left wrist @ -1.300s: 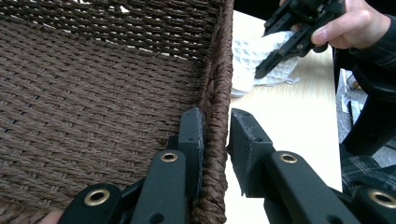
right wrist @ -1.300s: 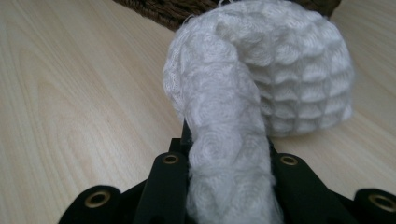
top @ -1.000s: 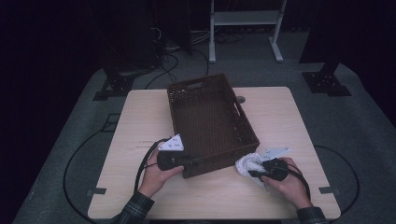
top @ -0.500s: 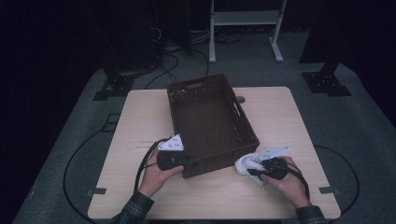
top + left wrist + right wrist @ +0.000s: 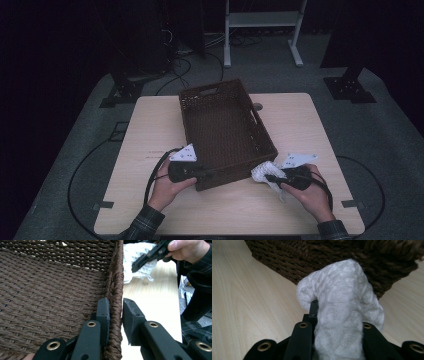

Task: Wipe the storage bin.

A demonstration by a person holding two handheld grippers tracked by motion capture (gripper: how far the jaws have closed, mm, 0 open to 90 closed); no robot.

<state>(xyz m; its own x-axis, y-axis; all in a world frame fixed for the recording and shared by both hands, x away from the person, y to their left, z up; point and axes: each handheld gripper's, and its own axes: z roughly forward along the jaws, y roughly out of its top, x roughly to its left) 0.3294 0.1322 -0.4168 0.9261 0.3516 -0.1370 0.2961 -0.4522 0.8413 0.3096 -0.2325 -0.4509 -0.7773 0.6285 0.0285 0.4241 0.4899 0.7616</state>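
A brown wicker basket (image 5: 227,177) stands in the middle of the wooden table (image 5: 150,130). My left gripper (image 5: 207,171) is shut on its near wall close to the left corner. In the left gripper view the two pads (image 5: 103,312) clamp the woven rim (image 5: 115,277), one inside and one outside. My right gripper (image 5: 270,177) sits at the basket's near right corner, shut on a bunched white cloth (image 5: 262,171). In the right gripper view the cloth (image 5: 342,297) bulges up between the jaws and hides the right one, with the basket's outer wall (image 5: 324,257) just behind it.
A small round fitting (image 5: 257,106) sits in the tabletop behind the basket. Beyond the table stand a white rack (image 5: 260,30) and black stands (image 5: 350,85) on the floor, with cables. Bare tabletop lies to the left and right of the basket.
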